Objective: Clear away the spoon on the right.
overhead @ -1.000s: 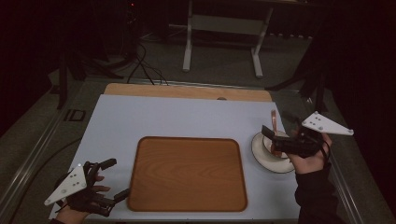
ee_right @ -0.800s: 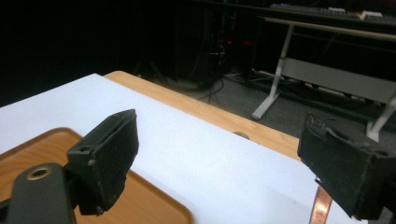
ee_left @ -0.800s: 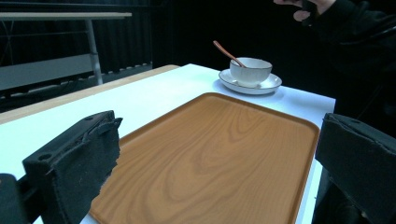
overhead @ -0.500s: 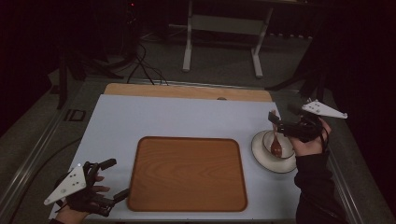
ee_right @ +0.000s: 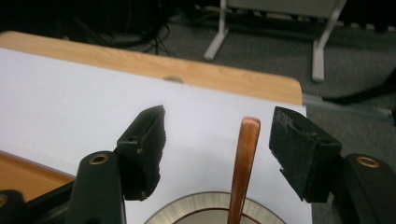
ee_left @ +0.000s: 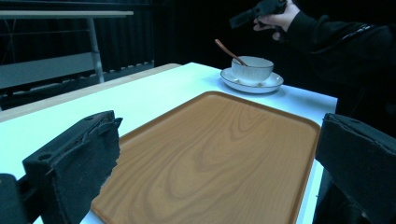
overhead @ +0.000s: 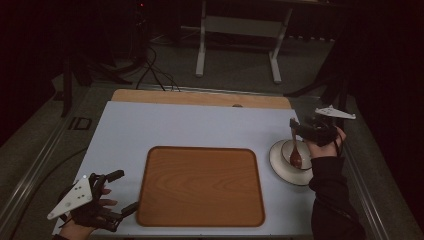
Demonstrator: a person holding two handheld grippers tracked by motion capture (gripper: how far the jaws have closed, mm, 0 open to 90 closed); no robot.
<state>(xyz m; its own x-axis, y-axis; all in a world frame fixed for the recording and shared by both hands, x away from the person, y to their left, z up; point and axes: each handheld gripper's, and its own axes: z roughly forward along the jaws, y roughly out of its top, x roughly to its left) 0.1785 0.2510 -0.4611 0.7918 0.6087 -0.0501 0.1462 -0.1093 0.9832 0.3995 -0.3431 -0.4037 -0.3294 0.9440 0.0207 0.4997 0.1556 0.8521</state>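
Note:
A white cup [overhead: 288, 148] stands on a white saucer [overhead: 280, 167] at the table's right, and a wooden spoon [overhead: 295, 150] leans in it with the handle pointing away. My right gripper [overhead: 296, 126] hovers at the handle's tip. Its jaws have just been closing. In the right gripper view the spoon handle [ee_right: 245, 154] stands between the jaws of the right gripper [ee_right: 219, 116], nearer the right one, with a gap on each side. My left gripper [overhead: 127, 191] rests open at the near left corner, and the left gripper [ee_left: 219, 126] faces the wooden tray [ee_left: 224, 149] with nothing between its jaws.
The wooden tray [overhead: 200, 185] lies in the middle of the pale table top [overhead: 175, 125]. A wooden strip [overhead: 200, 97] edges the far side. Beyond it are the floor, cables and a metal stand [overhead: 237, 45]. The table's right edge runs close to the saucer.
My right gripper has shifted from over the saucer toward the far side, to the spoon handle's tip, and its jaws have narrowed around it. The left gripper has stayed put.

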